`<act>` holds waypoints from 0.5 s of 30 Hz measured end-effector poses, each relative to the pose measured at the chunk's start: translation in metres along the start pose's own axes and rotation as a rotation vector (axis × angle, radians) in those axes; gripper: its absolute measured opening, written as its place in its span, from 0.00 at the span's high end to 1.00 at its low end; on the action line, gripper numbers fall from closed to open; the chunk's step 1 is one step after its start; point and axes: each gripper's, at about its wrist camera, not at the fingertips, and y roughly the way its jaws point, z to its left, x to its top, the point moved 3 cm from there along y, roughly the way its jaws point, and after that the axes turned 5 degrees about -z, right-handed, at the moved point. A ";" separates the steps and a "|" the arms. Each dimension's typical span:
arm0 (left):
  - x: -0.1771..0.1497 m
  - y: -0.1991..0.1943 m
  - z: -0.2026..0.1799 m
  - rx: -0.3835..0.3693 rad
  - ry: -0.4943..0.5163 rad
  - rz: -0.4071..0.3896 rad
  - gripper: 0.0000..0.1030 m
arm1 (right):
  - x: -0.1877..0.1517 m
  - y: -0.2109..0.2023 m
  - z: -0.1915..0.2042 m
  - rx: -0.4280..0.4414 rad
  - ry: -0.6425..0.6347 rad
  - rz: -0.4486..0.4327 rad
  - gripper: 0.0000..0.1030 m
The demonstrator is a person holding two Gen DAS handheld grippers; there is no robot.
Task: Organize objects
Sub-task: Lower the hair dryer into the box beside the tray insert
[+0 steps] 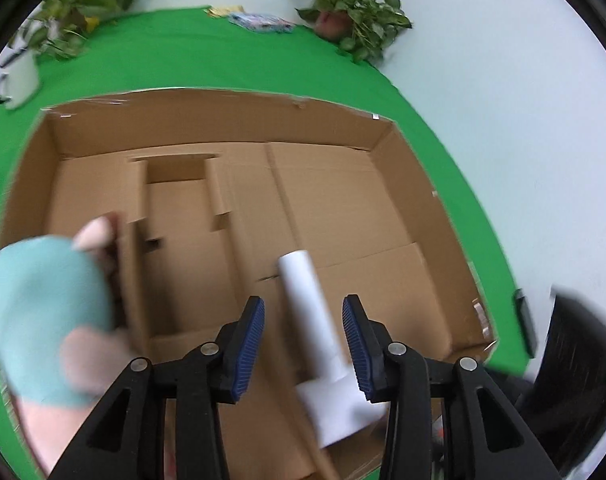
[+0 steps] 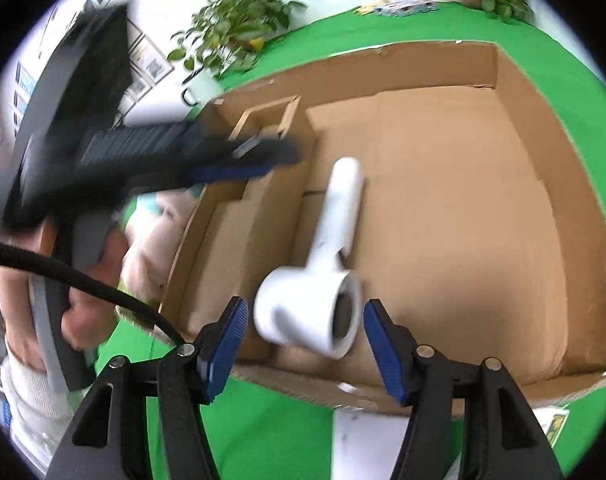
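Dryer, white, lies on box floor, handle toward far wall, nozzle toward near rim, likely just set down. Right gripper part open, astride head, pads clear. Left gripper part open, astride handle, holding nothing.

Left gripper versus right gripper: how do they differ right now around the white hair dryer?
The left gripper straddles the hair dryer's slim handle, while the right gripper frames its fat barrel end. The left gripper's jaws stand narrower; the right gripper's stand wider. Both are open, pads clear of the hair dryer, which lies inside the cardboard box. Both have blue ribbed pads.
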 end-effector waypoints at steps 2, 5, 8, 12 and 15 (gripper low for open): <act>-0.011 -0.008 0.007 0.034 -0.009 -0.008 0.62 | 0.012 0.003 -0.003 0.007 0.013 -0.004 0.44; -0.030 -0.017 0.014 0.055 -0.020 -0.009 0.62 | 0.028 0.021 -0.004 0.007 0.004 0.047 0.47; -0.047 -0.018 0.014 0.057 -0.033 -0.010 0.62 | 0.028 0.039 0.003 -0.016 -0.010 0.106 0.56; -0.066 -0.017 0.012 0.040 -0.046 -0.007 0.62 | 0.020 0.058 0.000 -0.015 -0.002 0.170 0.66; -0.076 -0.017 0.013 0.034 -0.062 0.004 0.62 | 0.018 0.063 0.004 -0.017 0.006 0.167 0.71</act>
